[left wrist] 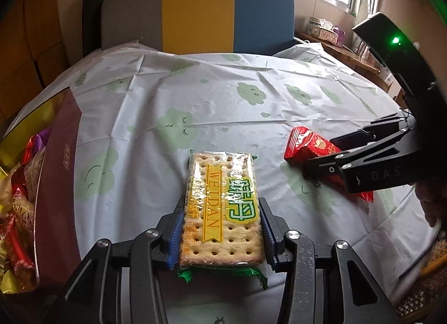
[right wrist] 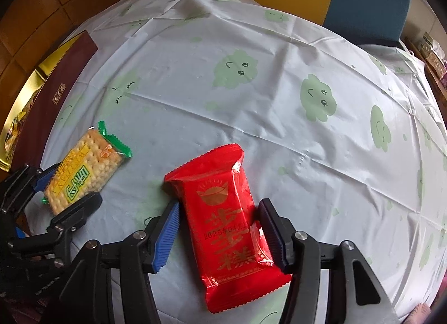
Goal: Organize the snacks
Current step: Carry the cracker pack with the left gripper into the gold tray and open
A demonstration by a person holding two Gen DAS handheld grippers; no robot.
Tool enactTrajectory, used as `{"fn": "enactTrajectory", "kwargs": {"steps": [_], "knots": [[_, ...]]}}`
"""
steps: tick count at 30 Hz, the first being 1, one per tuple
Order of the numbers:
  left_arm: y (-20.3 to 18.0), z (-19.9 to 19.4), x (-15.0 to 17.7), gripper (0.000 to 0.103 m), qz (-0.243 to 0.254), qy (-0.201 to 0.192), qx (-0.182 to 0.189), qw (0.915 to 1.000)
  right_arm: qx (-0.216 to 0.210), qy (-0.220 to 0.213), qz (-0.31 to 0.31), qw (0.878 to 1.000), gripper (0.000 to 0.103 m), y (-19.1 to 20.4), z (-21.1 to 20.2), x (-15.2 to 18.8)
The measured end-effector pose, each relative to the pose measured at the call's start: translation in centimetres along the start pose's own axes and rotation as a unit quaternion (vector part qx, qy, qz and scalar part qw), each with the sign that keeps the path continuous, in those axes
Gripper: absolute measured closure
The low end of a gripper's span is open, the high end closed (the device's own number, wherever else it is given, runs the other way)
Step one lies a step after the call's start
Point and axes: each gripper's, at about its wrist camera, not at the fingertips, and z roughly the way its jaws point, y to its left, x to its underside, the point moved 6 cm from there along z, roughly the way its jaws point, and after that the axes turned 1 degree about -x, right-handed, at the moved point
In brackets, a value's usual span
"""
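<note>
left gripper (left wrist: 220,236) clamps flat perforated cracker pack (left wrist: 220,206); glossy red packet (right wrist: 227,220) crinkled.

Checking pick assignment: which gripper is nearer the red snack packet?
Right. The right gripper straddles the red snack packet, pads either side without clearly pressing. The left gripper is off to the side, clamped on the cracker packet.
</note>
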Motion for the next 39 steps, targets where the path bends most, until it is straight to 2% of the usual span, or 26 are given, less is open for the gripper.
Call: {"fn": "enactTrajectory", "kwargs": {"steps": [10,14,15,17,19,22,25,26,30,34,37,39], "knots": [[1.1,-2.8,2.1,0.056,-0.016,0.032,0.02,0.9991,-0.013,0.016,-0.004,1.0,0.045,0.1,-0.3,-0.1],[1.3,-4.6,2.7,0.056,-0.014,0.031,0.033,0.9989,-0.019,0.019,-0.001,1.0,0.045,-0.1,-0.6,0.0],[1.3,-5.0,2.8,0.056,-0.012,0.029,0.035,0.9989,-0.02,0.019,-0.004,1.0,0.046,0.0,-0.6,0.0],[1.4,-6.0,3.0,0.056,-0.009,0.023,0.035,0.9991,-0.005,0.013,-0.014,1.0,0.058,0.2,-0.9,0.0],[1.7,-6.7,3.1,0.056,-0.011,0.019,0.04,0.999,-0.003,0.006,-0.019,1.0,0.06,0.7,-1.2,0.0],[2.2,-7.8,3.2,0.056,-0.015,0.011,0.038,0.9991,-0.01,-0.006,-0.034,0.999,0.06,2.1,-1.5,0.1],[3.2,-8.8,3.0,0.056,-0.03,0.005,0.039,0.9988,-0.021,-0.005,-0.051,0.998,0.053,3.7,-1.0,0.5],[3.6,-9.3,2.9,0.056,-0.036,0.0,0.038,0.9987,-0.01,-0.009,-0.065,0.998,0.052,4.1,-0.9,0.6],[5.9,-11.3,2.1,0.056,-0.068,-0.016,0.028,0.9971,-0.023,-0.013,-0.057,0.998,0.051,3.8,-1.0,0.8],[9.5,-13.6,1.5,0.056,-0.104,-0.038,0.007,0.9938,-0.012,-0.018,-0.066,0.998,0.05,3.5,-1.0,0.8],[13.4,-15.3,1.8,0.056,-0.147,-0.049,-0.018,0.9877,-0.001,-0.018,-0.078,0.997,0.051,4.2,-0.9,1.2],[16.6,-16.4,2.5,0.056,-0.189,-0.052,-0.036,0.9799,0.01,-0.025,-0.099,0.995,0.055,4.7,-1.0,1.2]]}}
